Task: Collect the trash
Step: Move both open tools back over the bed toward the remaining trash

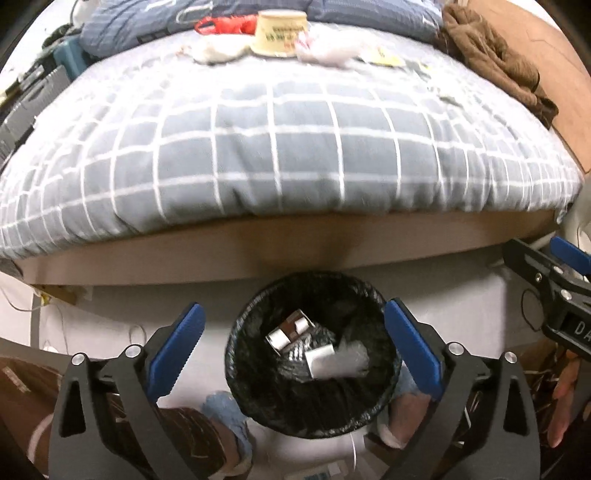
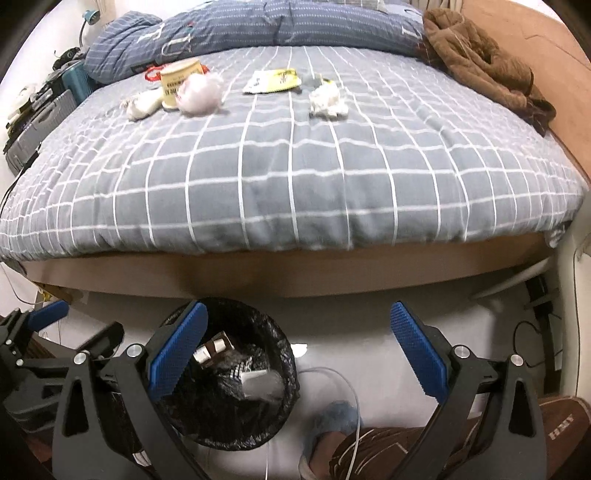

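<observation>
A black-lined trash bin (image 1: 314, 413) stands on the floor at the foot of the bed, with white scraps and a small carton inside. My left gripper (image 1: 293, 347) is open and empty, right above the bin. My right gripper (image 2: 295, 350) is open and empty, just right of the bin (image 2: 284, 354). On the grey checked bedspread (image 2: 295, 177) far back lie a paper cup (image 2: 181, 83), a pinkish wad (image 2: 201, 94), a white tissue (image 2: 142, 103), a yellow-white wrapper (image 2: 273, 80), a crumpled white paper (image 2: 327, 99) and a red bag (image 1: 225, 26).
A blue quilt (image 2: 258, 29) and brown clothing (image 2: 480, 66) lie at the bed's head and right side. A grey suitcase (image 2: 37, 125) stands left of the bed. My slippered feet (image 2: 332, 421) and white cables are on the floor beside the bin.
</observation>
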Motion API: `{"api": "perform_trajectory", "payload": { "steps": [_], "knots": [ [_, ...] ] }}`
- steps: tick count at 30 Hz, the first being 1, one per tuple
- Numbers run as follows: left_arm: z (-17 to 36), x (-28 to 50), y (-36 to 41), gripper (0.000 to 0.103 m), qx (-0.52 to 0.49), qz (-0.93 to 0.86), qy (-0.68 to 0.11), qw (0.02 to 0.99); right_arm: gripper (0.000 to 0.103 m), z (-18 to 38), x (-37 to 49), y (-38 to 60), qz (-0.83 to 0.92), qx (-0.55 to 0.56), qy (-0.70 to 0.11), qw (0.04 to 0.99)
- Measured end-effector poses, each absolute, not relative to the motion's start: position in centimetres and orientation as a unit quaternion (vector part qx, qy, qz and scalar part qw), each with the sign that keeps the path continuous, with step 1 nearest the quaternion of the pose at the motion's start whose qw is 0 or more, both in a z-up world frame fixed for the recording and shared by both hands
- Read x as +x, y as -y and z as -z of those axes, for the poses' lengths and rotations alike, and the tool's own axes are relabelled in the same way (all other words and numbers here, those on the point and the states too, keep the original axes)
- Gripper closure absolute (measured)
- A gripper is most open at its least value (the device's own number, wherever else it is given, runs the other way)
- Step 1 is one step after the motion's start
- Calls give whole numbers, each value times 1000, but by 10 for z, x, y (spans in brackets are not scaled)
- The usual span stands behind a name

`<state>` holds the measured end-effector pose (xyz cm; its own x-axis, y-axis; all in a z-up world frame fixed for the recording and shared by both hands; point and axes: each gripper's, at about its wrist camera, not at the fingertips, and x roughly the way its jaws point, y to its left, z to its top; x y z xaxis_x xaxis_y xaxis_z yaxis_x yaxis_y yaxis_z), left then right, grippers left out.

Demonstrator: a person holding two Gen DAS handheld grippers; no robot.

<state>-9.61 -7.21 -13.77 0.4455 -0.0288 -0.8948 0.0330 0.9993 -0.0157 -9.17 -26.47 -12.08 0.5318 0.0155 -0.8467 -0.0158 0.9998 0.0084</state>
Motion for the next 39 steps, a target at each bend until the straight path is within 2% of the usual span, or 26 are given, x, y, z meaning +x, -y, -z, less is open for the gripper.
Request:
{"api": "perform_trajectory", "payload": {
  "steps": [28, 39],
  "knots": [
    [49, 30, 48, 6, -11, -5, -461, 887, 8, 64, 8, 275, -9, -8, -438, 899],
    [37, 82, 48, 6, -8, -5, -449, 894, 8, 60, 52, 280, -8, -12, -433, 901]
  ]
}}
